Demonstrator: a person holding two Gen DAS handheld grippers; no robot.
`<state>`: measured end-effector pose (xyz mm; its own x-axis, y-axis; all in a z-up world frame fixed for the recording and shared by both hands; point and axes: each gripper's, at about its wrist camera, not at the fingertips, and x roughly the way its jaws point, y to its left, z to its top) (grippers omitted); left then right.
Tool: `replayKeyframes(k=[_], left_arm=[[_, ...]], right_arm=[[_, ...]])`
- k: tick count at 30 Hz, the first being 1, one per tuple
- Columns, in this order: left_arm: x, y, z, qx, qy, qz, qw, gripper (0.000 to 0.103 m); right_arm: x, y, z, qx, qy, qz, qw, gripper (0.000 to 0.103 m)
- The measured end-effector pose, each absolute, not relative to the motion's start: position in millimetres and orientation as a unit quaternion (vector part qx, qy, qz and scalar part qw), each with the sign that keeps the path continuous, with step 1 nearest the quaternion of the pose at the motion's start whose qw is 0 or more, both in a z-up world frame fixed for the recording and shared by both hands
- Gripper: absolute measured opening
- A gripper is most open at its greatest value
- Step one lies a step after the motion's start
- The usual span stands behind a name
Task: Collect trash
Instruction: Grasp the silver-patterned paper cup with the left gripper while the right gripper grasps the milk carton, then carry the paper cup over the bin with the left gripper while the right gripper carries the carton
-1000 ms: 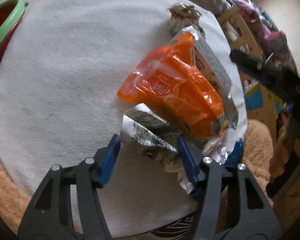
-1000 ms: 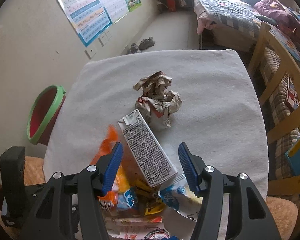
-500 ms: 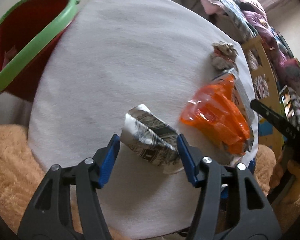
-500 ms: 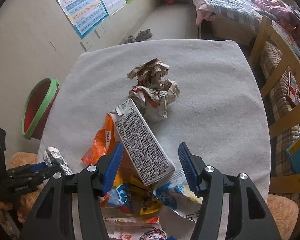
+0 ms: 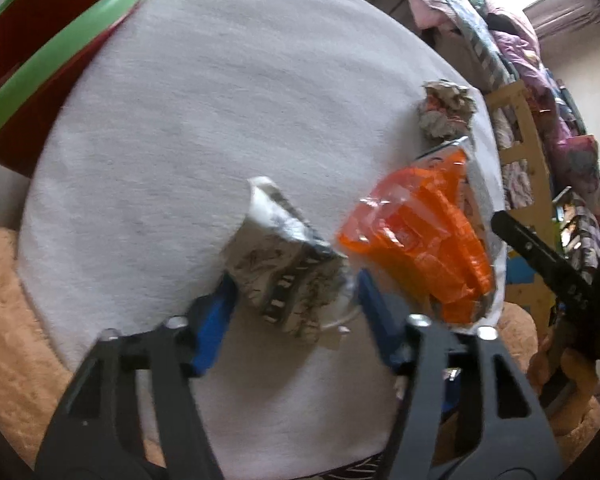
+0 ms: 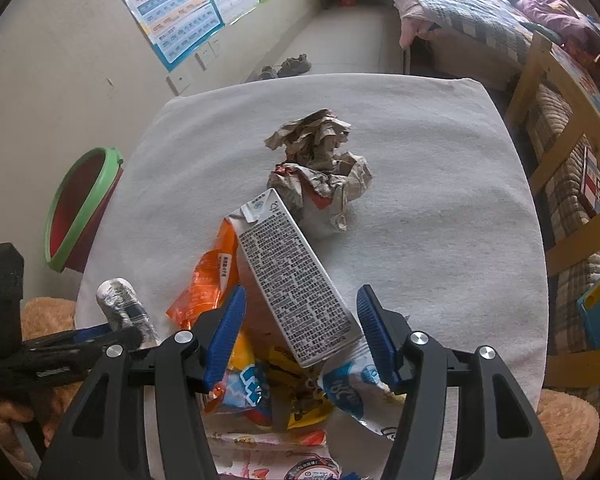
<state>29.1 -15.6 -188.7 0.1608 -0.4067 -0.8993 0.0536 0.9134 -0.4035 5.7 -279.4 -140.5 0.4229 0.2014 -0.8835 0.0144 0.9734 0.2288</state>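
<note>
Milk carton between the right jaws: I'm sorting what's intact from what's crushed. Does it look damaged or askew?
The milk carton looks uncrushed, edges straight. It lies tilted, propped on the orange wrapper and snack packets, not flat on the white cloth.

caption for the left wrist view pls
Left tongs closing on a crumpled wrapper above the white cloth, bin nearby.

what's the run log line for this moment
left gripper: closing on silver wrapper | right gripper: around carton | bin: left of cloth
</note>
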Motion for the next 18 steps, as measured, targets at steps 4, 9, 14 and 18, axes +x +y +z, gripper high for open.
replayKeyframes(k=[4,9,14,18], left_arm=[[26,-11,-180,-0.132,0.619,-0.152,0.759,0.052],[26,-1,-165,-0.115,0.598,-0.138,0.781,0.052],[26,8,-152,-0.098,0.577,-0.122,0.801,0.052],[28,11,-152,-0.102,0.577,-0.116,0.802,0.052]], right_arm=[[8,-283,-141,0.104,0.535,0.055,0.837,0.056],[22,-280,-145,0.068,0.55,0.06,0.83,0.056],[26,-274,-153,0.064,0.564,0.076,0.82,0.056],[27,-266,-165,0.043,0.578,0.075,0.812,0.056]])
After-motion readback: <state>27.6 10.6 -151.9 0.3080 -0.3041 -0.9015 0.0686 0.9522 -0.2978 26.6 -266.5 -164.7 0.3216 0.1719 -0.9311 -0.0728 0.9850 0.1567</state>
